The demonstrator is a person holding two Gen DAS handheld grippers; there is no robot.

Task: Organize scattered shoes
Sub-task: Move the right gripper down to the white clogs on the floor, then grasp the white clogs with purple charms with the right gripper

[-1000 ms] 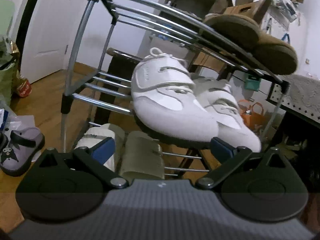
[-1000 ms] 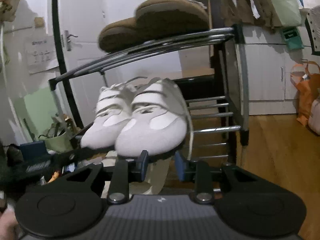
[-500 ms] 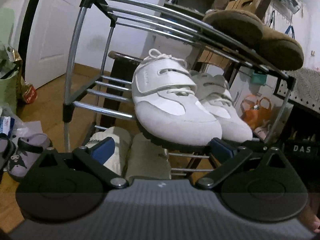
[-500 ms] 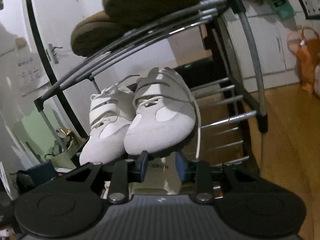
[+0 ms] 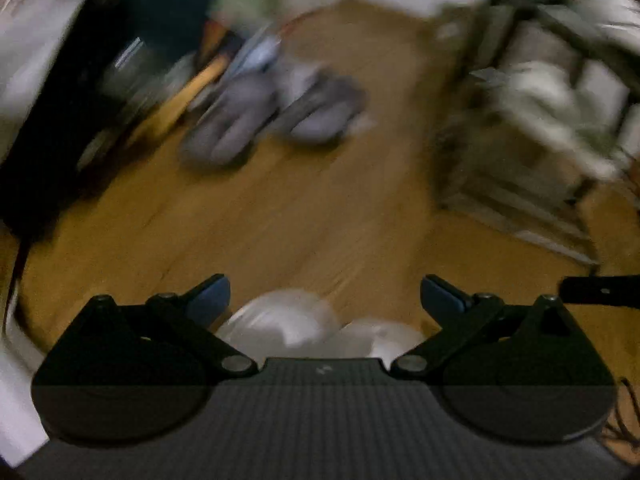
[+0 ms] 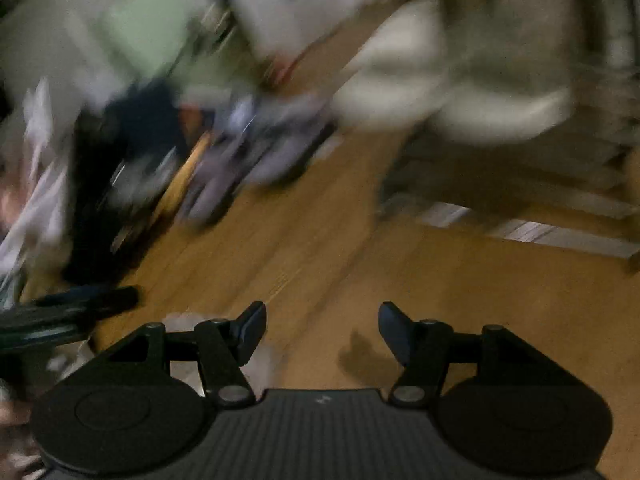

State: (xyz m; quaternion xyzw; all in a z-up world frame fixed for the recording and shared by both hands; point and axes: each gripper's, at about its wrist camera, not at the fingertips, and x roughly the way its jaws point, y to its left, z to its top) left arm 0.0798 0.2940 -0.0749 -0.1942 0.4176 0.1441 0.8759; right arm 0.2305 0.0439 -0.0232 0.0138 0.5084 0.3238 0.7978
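Wooden floorboards [image 5: 304, 216] fill both heavily blurred views, with dark clutter off to the left and a metal shoe rack [image 5: 532, 128] ahead and to the right of each gripper.

Ahead and left of the left gripper [image 5: 325, 296], a pair of greyish-lilac shoes [image 5: 276, 116] sits on the floor, side by side and touching or nearly so, well apart from the rack. From the right gripper [image 6: 322, 326] the same pair [image 6: 248, 160] shows ahead and to the left, smeared into streaks. Pale shoes [image 6: 448, 80] show on the rack, ahead and to the right of that gripper, though the blur hides which rail they rest on.

Both grippers are empty with fingers spread wide, the left wider than the right. Two pale rounded shapes just below the left gripper cannot be identified.

My judgement: the step in hand is a reach toward the lilac pair, the only shoes plainly loose on the floor. The next move calls for bringing a gripper down over one shoe, straddling its upper or heel rim with the spread fingers, then pressing them together. The shoes look soft-edged, rounded and low, with dark soles; finer detail is lost to blur.
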